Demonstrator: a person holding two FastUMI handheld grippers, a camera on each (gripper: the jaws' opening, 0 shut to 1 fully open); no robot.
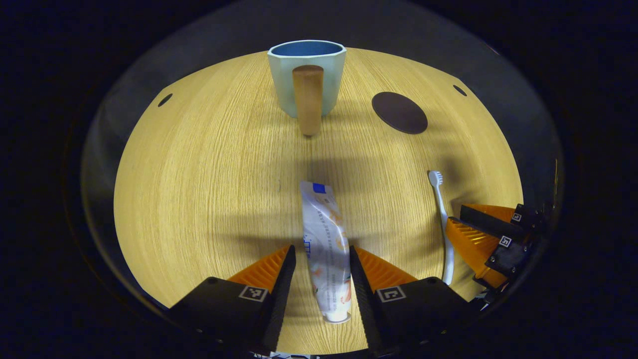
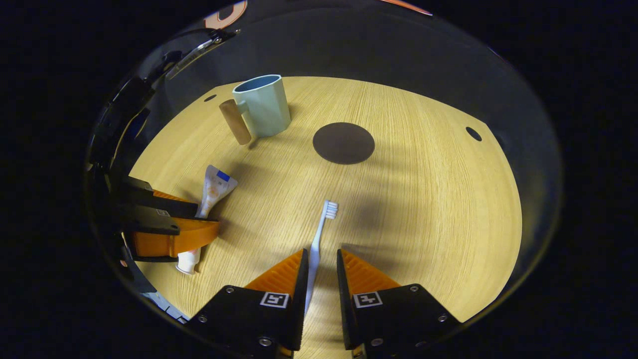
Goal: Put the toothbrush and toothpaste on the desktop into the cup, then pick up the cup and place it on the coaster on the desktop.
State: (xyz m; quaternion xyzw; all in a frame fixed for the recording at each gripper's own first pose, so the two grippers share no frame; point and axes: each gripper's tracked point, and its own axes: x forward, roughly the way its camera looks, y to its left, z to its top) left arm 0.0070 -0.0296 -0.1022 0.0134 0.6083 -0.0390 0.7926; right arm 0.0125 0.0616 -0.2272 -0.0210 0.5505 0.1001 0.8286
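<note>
Now I have my left gripper (image 1: pixel 321 254) low over the tabletop (image 1: pixel 199 199), its fingers wide apart on both sides of the toothpaste (image 1: pixel 326 239), not touching it. My right gripper (image 2: pixel 321 259) sits half open around the toothbrush (image 2: pixel 319 234) handle. Far off stand the cup (image 1: pixel 306 75) and, beside it, the dark coaster (image 1: pixel 399 112)

Both views are sharp at the centre, with strong fisheye bending and dark falloff toward the rims. Light from above brightens the wooden desktop (image 1: pixel 199 174) unevenly, with soft overlapping shadows beside the cup (image 1: pixel 306 75) and toothbrush (image 2: pixel 319 234). No glare.
</note>
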